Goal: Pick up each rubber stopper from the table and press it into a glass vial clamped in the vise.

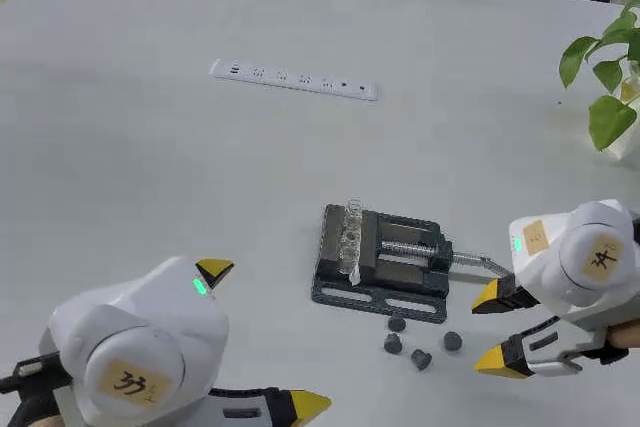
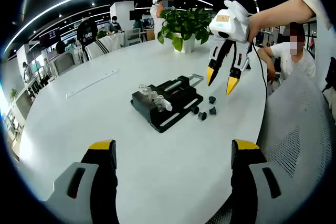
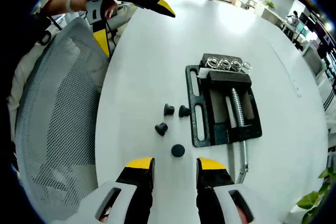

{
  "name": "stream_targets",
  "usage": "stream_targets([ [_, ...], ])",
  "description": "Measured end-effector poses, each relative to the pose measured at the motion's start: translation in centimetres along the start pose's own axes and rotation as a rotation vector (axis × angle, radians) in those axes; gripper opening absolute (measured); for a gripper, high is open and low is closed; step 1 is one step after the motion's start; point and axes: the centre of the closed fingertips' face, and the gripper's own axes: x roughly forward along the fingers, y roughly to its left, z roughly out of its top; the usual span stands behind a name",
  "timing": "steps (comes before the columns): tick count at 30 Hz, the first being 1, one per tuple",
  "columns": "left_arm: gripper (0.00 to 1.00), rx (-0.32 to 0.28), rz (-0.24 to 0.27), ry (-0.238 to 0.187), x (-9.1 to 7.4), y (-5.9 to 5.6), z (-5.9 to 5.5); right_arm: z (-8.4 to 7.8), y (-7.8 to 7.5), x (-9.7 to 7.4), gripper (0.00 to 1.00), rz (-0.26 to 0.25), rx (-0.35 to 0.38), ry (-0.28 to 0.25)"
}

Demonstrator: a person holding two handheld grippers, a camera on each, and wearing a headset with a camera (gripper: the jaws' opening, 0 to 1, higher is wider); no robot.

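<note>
A black vise [image 1: 380, 265] sits mid-table with a row of glass vials [image 1: 352, 235] clamped at its left end. Several dark rubber stoppers [image 1: 421, 358] lie loose on the table just in front of it. My right gripper [image 1: 492, 329] hovers open to the right of them. In the right gripper view its jaws [image 3: 175, 163] stand apart just behind the nearest stopper [image 3: 178, 150], with the vise [image 3: 223, 103] and vials [image 3: 227, 64] beyond. My left gripper [image 1: 260, 337] is open and empty at the lower left, well away from the vise [image 2: 168, 100].
A white power strip [image 1: 293, 79] lies farther back on the table. A potted plant [image 1: 610, 77] stands at the right edge. A grey mesh chair [image 3: 52, 103] sits off the table's near edge. Bare tabletop surrounds the vise.
</note>
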Motion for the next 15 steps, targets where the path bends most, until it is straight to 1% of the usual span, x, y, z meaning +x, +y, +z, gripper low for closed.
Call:
stream_targets([
  [7, 0.89, -0.005, -0.003, 0.002, 0.1, 0.0, -0.1, 0.0, -0.3, 1.2, 0.19, 0.029, -0.019, 0.025],
  [12, 0.89, -0.005, -0.003, 0.001, 0.1, -0.1, -0.1, 0.3, -0.3, 1.2, 0.17, 0.033, -0.028, 0.028],
  [15, 0.89, -0.007, -0.002, -0.003, 0.1, -0.1, 0.0, 0.2, -0.2, 1.7, 0.16, 0.042, -0.029, 0.036],
])
